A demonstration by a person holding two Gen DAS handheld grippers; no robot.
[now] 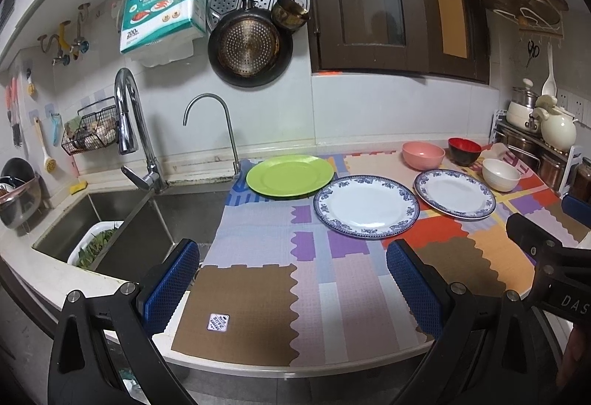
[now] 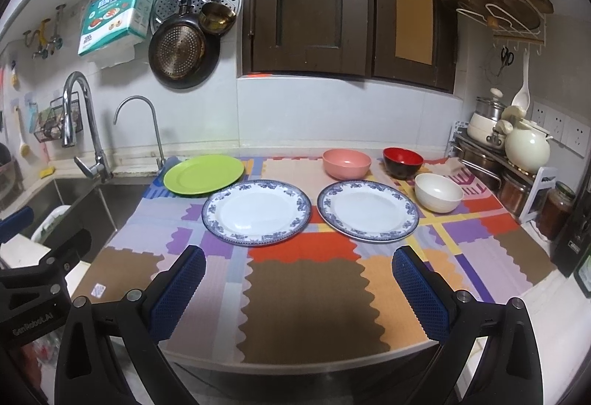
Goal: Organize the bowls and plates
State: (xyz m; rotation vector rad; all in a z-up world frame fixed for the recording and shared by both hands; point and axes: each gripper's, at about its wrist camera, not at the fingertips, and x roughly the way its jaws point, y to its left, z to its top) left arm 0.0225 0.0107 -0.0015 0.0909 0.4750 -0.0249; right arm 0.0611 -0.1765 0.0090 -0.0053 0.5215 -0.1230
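Observation:
On the patchwork mat lie a green plate (image 1: 290,176) (image 2: 204,174) at the back left and two blue-rimmed white plates, one in the middle (image 1: 366,206) (image 2: 256,212) and one to its right (image 1: 454,193) (image 2: 368,211). Behind them stand a pink bowl (image 1: 423,154) (image 2: 346,163), a red-and-black bowl (image 1: 464,150) (image 2: 402,161) and a white bowl (image 1: 501,174) (image 2: 438,197). My left gripper (image 1: 291,279) hovers open over the mat's near edge, nothing between its fingers. My right gripper (image 2: 299,288) is open too, short of both patterned plates.
A steel sink (image 1: 147,220) with a white basket of greens (image 1: 96,245) lies left of the mat, two faucets (image 1: 129,116) behind it. Pots and jars crowd a rack (image 2: 517,168) at the right. Pans hang on the wall (image 1: 249,46).

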